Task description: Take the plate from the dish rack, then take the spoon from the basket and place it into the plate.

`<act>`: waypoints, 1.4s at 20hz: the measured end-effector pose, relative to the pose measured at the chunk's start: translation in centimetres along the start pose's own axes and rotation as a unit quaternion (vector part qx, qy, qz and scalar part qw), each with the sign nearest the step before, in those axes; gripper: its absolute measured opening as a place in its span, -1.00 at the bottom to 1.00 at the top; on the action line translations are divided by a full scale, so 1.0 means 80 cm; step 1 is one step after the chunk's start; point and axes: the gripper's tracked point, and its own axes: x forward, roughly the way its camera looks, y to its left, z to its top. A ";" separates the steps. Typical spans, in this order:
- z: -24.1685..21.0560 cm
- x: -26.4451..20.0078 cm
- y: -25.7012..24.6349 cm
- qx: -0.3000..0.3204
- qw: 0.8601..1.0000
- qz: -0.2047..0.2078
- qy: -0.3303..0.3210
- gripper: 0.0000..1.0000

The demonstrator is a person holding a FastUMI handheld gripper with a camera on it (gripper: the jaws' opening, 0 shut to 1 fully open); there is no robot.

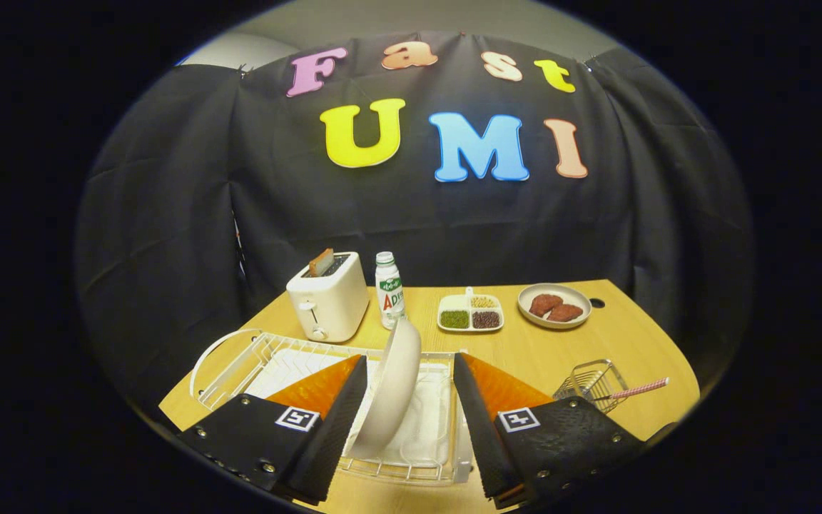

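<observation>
The gripper point(411, 371) is hovering over the near end of the dish rack point(240, 357), its two fingers spread wide apart and clamping nothing. The white plate point(393, 385) is standing on edge in the rack, sitting in the gap between the fingers, close beside one finger and well clear of the other; whether it is touching the nearer one cannot be told. The rack itself is lying on the wooden table point(546, 350), with a white mat showing under its wires.

Just beyond the fingers, off to one side, a small wire basket point(591, 383) is holding the spoon point(636, 389), whose pink patterned handle is sticking out over the basket's rim.

Farther back, a cream toaster point(328, 297) is standing behind the rack with a slice poking up from its slot, and a small white bottle point(388, 289) is standing just beside it. Beyond those, a divided tray point(470, 313) of beans and grains is resting near a round dish point(554, 305) carrying two brown patties.
</observation>
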 end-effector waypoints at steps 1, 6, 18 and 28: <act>-0.008 0.009 0.003 0.008 1.000 -0.005 0.014 0.52; -0.042 0.040 0.003 0.031 0.994 -0.057 0.083 0.36; -0.014 0.035 0.012 -0.073 0.969 -0.195 0.134 -0.49; 0.039 -0.050 0.056 -0.143 0.962 -0.214 0.089 -0.49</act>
